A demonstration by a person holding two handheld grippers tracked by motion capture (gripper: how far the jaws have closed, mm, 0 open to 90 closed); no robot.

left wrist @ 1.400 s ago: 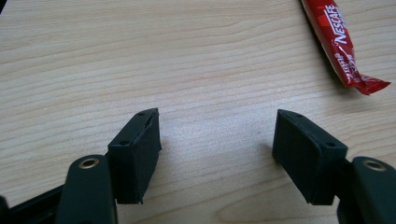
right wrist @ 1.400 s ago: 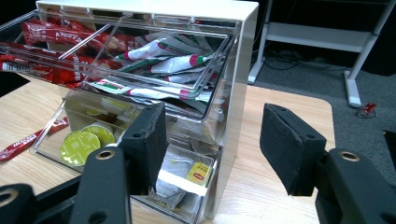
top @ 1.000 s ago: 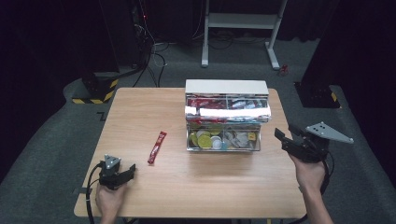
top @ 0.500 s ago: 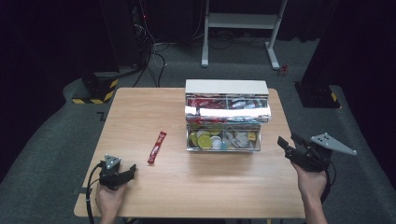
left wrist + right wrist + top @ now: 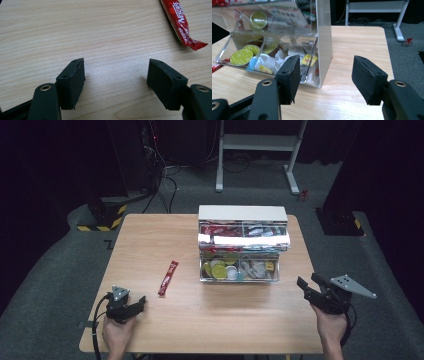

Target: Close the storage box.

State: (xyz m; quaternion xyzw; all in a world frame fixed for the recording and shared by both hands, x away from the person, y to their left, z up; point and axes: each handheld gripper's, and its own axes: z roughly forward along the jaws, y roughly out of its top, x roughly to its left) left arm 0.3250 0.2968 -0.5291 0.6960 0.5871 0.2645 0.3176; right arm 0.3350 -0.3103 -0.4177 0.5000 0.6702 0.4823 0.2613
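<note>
A red Nescafe stick sachet point(image 5: 168, 277) lies flat on the wooden table point(image 5: 150, 240), left of a clear two-tier organiser box point(image 5: 242, 245). The box holds red sachets in its upper tier, and round pods and small packets below. My left gripper point(image 5: 139, 303) rests on the table near the front left corner. It is open and empty point(image 5: 116, 72), with the sachet point(image 5: 183, 23) ahead and to its right. My right gripper point(image 5: 306, 285) hovers low at the table's right edge. Its jaws have just been opening and nothing is between them point(image 5: 325, 70). It faces the box's right end point(image 5: 287, 37).
A white metal stand point(image 5: 257, 150) is on the grey floor behind the table. Cables and a yellow-black striped base point(image 5: 102, 217) lie at the back left. Bare tabletop stretches in front of the box and between the two grippers.
My right gripper has sunk toward the table's right edge, nearer the front. Its jaws stand a little wider. The left gripper, sachet and box have not moved.
</note>
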